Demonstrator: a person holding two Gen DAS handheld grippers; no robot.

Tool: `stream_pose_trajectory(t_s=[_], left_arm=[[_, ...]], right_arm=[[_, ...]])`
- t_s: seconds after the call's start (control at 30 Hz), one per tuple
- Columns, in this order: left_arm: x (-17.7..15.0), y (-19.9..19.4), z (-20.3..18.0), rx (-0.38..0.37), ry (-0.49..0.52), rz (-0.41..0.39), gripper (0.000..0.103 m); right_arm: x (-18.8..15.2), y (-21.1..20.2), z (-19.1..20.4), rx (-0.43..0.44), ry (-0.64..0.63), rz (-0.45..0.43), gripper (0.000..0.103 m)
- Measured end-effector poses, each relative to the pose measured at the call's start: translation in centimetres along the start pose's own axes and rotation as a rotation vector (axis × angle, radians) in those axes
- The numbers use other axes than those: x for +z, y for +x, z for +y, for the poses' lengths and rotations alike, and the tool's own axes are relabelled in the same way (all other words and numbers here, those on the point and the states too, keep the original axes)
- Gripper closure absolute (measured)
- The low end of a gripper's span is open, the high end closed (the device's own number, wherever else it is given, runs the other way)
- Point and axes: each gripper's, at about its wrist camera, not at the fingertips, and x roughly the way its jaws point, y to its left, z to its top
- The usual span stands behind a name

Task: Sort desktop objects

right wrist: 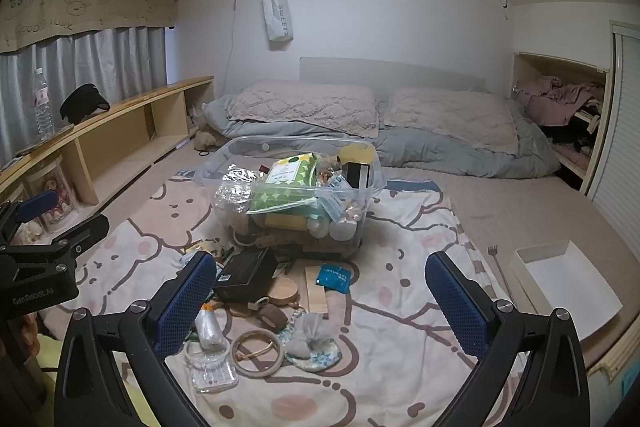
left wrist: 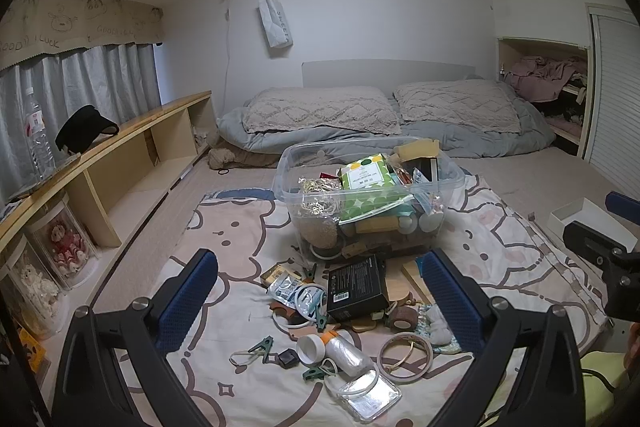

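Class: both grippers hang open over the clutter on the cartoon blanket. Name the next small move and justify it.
Probably lower the right gripper onto the blue foil sachet. It lies flat and apart from the pile, between the open blue pads, and the empty white tray sits on the same side. The left gripper hovers over denser clutter.

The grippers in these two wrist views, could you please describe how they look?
Both are alike: the left gripper and the right gripper each have two black angular arms with silver round pivot bolts, ending in blue pads with a fine grid texture. The left gripper's black body, seen from the right wrist view, carries pale lettering.
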Motion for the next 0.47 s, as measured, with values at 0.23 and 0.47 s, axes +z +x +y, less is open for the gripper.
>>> stream_pose_trajectory(t_s=[0.23,0.47], left_arm=[[0.04,0.01,-0.01,-0.001,-0.002,0.000,0.000],[-0.23,-0.07,-0.17,-0.009,-0.001,0.002,0.000]], right_arm=[[0.08,-0.12,-0.17,-0.001,0.007,0.002,0.000],[0.09,-0.14,-0.22,-0.001,0.008,0.002,0.000]])
